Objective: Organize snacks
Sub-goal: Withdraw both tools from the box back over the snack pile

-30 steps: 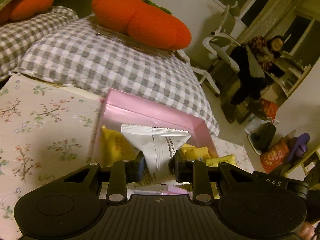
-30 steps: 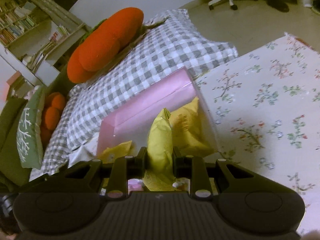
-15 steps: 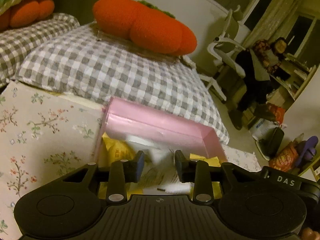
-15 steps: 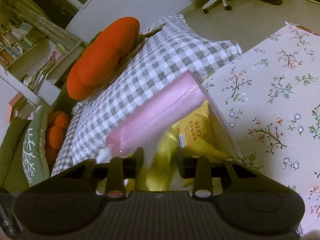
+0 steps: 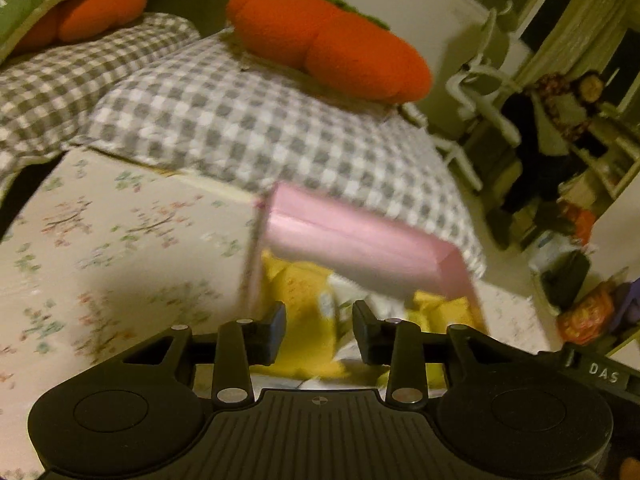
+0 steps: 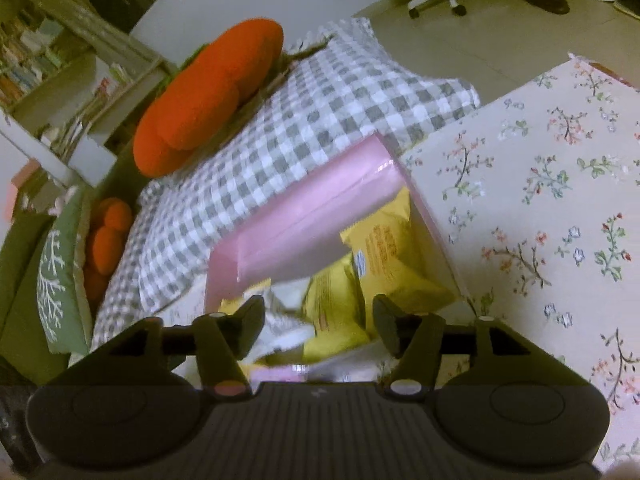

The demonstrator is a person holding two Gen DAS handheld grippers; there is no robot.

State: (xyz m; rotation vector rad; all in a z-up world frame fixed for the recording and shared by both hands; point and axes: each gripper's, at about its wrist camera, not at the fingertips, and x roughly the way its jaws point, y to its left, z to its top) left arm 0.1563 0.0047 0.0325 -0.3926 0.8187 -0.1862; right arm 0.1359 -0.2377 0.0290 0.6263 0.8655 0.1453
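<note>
A pink box [image 5: 360, 240] [image 6: 304, 208] sits on the floral cloth and holds several snack packets. In the left wrist view, yellow packets [image 5: 298, 280] and a white packet [image 5: 346, 292] lie inside it, blurred. My left gripper [image 5: 319, 324] hovers over the box, its jaws opening, with nothing pressed between the pads. In the right wrist view, yellow packets [image 6: 384, 256] rest in the box. My right gripper [image 6: 318, 316] stands above them, jaws opening wide; a yellow packet [image 6: 332, 312] lies loose below the gap, free of the pads.
Grey checked pillows [image 5: 248, 128] [image 6: 288, 128] with an orange plush cushion [image 5: 332, 44] [image 6: 212, 96] lie just behind the box. Floral cloth [image 5: 100, 240] [image 6: 540, 200] spreads on either side. A white chair [image 5: 476, 92] and a seated person [image 5: 560, 120] are at the far right.
Both grippers have let go: the left released the white packet, the right released the yellow packet, and both packets dropped into the pink box. Both jaws have widened.
</note>
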